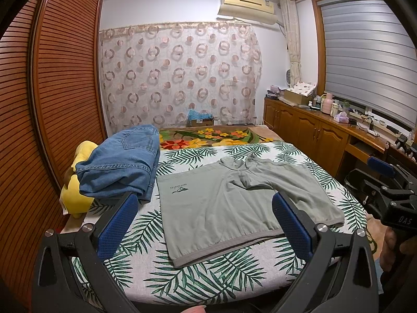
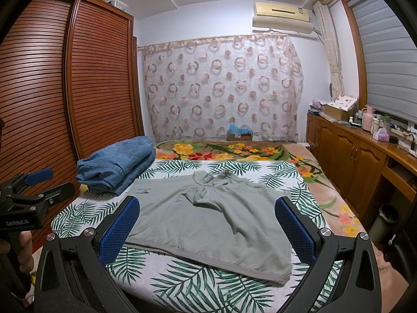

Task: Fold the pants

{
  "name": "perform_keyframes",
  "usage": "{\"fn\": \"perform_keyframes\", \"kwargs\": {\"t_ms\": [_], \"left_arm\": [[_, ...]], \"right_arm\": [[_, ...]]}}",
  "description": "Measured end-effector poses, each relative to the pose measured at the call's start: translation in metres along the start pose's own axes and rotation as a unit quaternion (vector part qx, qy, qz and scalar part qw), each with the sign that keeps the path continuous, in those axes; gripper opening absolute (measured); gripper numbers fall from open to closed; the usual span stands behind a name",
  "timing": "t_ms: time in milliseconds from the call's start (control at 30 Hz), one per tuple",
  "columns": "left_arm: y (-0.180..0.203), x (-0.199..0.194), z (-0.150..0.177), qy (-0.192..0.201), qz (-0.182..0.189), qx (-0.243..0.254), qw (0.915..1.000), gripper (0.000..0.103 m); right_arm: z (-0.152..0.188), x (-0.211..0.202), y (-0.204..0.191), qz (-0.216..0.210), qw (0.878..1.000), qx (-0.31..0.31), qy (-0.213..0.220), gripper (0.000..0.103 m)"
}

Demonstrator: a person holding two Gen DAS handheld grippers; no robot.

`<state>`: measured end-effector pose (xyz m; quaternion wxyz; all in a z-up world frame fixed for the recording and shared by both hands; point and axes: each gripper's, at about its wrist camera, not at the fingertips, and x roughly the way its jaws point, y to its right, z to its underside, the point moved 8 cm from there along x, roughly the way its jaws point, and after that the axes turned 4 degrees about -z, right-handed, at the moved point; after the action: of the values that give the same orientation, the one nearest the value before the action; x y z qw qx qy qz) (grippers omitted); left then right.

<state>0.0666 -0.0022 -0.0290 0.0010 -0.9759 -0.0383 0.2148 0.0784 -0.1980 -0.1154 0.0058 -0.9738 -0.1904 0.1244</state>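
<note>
Both claws hang wide open and hold nothing: the left gripper (image 1: 206, 215) and the right gripper (image 2: 207, 221) hover above the near edge of the bed (image 1: 208, 281), their pads apart and clear of any cloth. Between the 2 lies the grey pants (image 1: 234, 198), spread flat with the waistband nearest and the legs rumpled toward the far side. Folded jeans (image 1: 122, 167) sit well to the left. Folding seems not yet begun; the next move likely calls for pinching 1 side edge at waistband and hem.
</note>
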Motion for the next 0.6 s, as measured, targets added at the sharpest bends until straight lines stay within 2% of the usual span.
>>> {"fn": "perform_keyframes", "kwargs": {"t_ms": [200, 600], "left_arm": [[-0.002, -0.005, -0.004, -0.002, 0.002, -0.001, 1.0, 0.103], [-0.008, 0.021, 0.018, -0.032, 0.008, -0.007, 0.9994, 0.103]], "right_arm": [[0.0, 0.001, 0.0, 0.0, 1.0, 0.0, -0.001, 0.103], [0.011, 0.016, 0.008, 0.005, 1.0, 0.002, -0.03, 0.103]]}}
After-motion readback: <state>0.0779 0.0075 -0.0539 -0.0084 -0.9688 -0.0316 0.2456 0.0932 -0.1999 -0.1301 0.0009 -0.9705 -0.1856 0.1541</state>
